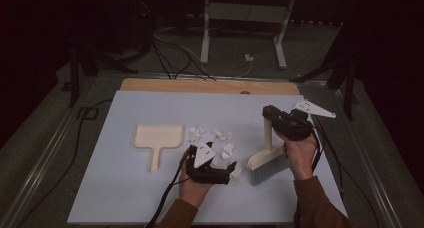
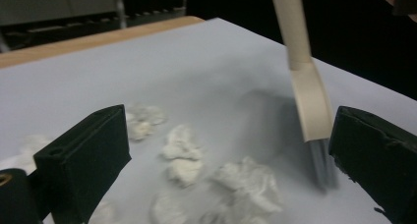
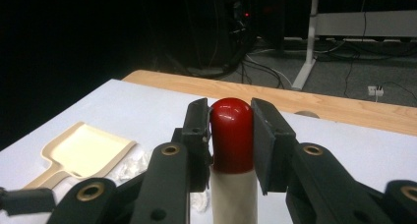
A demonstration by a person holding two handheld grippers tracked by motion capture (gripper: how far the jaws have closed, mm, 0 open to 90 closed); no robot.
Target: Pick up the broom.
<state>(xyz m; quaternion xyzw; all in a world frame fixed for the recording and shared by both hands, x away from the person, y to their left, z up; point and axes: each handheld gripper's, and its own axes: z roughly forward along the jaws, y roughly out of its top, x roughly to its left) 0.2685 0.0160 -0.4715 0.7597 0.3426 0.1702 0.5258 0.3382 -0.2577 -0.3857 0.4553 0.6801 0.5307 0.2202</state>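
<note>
Brush (image 1: 269, 155): upright, bristles on the table (image 1: 150, 198), red handle tip clamped in the right gripper (image 1: 272, 115).
Left gripper (image 1: 231, 172): jaws open, empty, beside the paper scraps (image 1: 212, 138).
Dustpan (image 1: 157, 137): empty.
Sweeping: barely begun, in my judgement.

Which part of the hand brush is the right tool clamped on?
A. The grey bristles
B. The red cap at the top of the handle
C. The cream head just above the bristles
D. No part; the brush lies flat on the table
B: in the right gripper view the right tool has its two jaws pressed against the red cap of the upright hand brush.
</note>
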